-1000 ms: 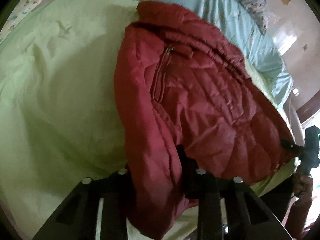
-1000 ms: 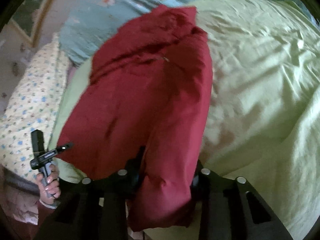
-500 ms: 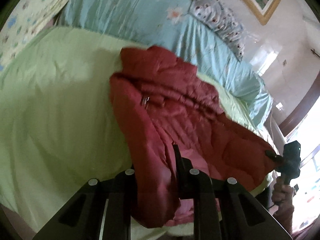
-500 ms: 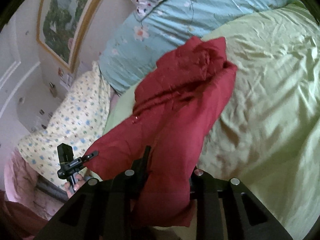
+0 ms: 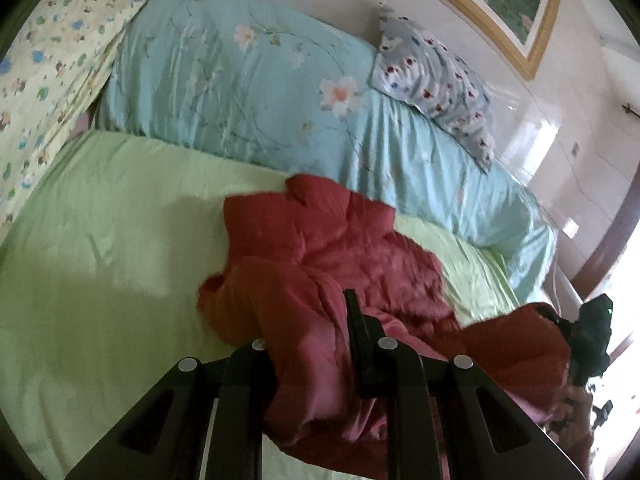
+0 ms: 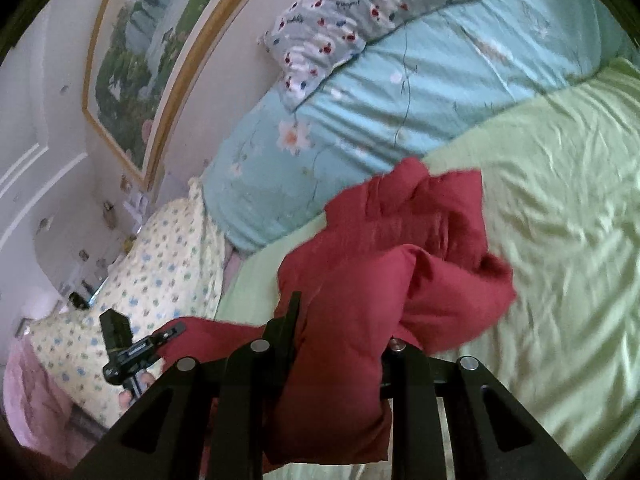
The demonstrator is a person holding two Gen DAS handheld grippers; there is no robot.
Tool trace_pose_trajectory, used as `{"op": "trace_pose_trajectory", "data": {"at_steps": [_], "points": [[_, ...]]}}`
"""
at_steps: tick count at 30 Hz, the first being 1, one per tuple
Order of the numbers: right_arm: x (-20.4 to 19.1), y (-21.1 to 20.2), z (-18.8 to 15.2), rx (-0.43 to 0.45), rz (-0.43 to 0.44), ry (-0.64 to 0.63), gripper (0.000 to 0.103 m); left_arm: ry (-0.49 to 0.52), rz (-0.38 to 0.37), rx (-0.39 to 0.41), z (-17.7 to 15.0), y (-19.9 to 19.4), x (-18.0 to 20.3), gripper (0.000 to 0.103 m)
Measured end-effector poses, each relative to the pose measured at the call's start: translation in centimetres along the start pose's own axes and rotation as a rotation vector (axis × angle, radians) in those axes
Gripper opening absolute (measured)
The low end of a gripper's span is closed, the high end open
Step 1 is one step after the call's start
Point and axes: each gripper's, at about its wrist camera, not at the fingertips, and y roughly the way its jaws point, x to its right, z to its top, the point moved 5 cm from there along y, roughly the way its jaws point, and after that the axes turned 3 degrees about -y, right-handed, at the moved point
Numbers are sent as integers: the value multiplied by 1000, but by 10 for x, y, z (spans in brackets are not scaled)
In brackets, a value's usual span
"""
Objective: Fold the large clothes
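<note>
A red quilted jacket point(image 5: 332, 248) lies bunched on the green bed sheet point(image 5: 100, 248), its near edge lifted off the bed. My left gripper point(image 5: 308, 320) is shut on one near corner, with fabric spilling over its left finger. My right gripper point(image 6: 344, 320) is shut on the other near corner of the jacket point(image 6: 400, 248), and cloth hides its right finger. In the left wrist view the right gripper point(image 5: 560, 320) shows at the far right, pinching red cloth. In the right wrist view the left gripper point(image 6: 176, 326) shows at lower left, held by a hand point(image 6: 132, 392).
A rolled light-blue floral quilt point(image 5: 248, 80) lies across the far side of the bed, with a grey patterned pillow point(image 5: 436, 88) on it. A yellow patterned quilt point(image 6: 132, 300) is piled at one side. A framed painting point(image 6: 132, 52) hangs on the wall behind.
Both grippers have risen and tipped upward with the jacket's near edge. The jacket, which lay spread out, now hangs and bunches toward the far side. More wall and bedding show.
</note>
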Motion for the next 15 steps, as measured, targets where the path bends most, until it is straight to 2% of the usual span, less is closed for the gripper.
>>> {"op": "trace_pose_trajectory", "data": {"at_steps": [8,15], "points": [[24,39,46,61,-29,50,22,-53,45,5,38,56,-2,18],[54,91,85,109,-79,101,22,-64,136,2,80,128,-2,18]]}}
